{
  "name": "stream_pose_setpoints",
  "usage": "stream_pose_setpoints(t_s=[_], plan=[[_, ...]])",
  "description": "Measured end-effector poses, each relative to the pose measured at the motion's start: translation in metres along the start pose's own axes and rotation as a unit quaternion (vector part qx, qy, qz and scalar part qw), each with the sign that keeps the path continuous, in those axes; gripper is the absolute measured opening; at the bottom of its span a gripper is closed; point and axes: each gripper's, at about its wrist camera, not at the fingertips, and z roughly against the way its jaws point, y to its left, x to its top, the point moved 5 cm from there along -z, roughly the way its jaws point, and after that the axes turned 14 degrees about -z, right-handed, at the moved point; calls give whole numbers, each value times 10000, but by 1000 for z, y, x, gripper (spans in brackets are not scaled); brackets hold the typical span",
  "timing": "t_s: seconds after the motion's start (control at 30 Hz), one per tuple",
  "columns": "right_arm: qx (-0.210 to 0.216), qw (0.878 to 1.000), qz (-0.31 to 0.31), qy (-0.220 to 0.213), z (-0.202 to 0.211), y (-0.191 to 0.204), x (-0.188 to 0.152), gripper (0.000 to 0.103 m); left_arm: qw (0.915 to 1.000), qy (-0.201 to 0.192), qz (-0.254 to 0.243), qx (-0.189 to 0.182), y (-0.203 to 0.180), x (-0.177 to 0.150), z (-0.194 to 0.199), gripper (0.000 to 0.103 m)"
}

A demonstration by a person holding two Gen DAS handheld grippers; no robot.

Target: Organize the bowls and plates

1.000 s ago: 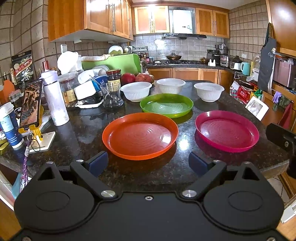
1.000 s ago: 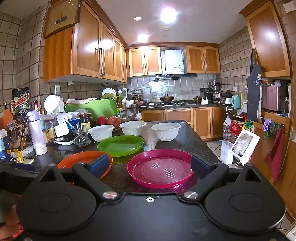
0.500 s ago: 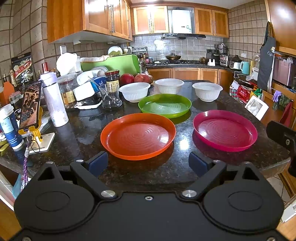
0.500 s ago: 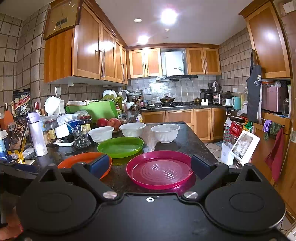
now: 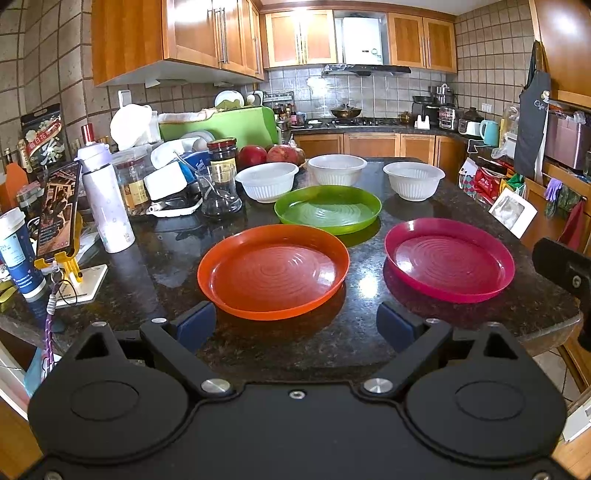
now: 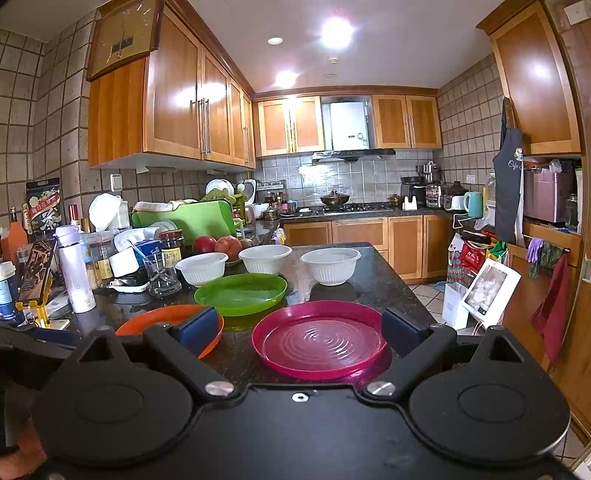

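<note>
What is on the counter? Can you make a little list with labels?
plates: orange plate, green plate, pink plate, each flat and apart
bowls: three white bowls behind the plates, unstacked
left gripper: jaws open, empty, facing the orange plate
right gripper: jaws open, empty, facing the pink plate
surface: dark stone counter

Wooden wall cabinets (image 6: 192,107) are hanging above tiled walls (image 6: 48,147), and ceiling lights (image 6: 336,31) are glowing above them. Below the cabinets, a range hood (image 6: 351,154) is sitting over the stove (image 6: 356,208). Right of the stove, a dark apron (image 6: 508,192) is hanging.
</note>
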Motion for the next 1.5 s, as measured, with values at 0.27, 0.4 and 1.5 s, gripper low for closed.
stream_pose_setpoints(t_s=[0.27,0.4,1.5], plan=[[38,10000,-34,13,-3,-1,0,99,10000,36,-16,26,-1,2,-3,94],[61,10000,-37,8,-4,-1,0,99,10000,61,-17,38,-1,1,-6,94],[122,9983,-309,-480,-50,8,20,100,9974,621,346,113,43,7,-18,95]])
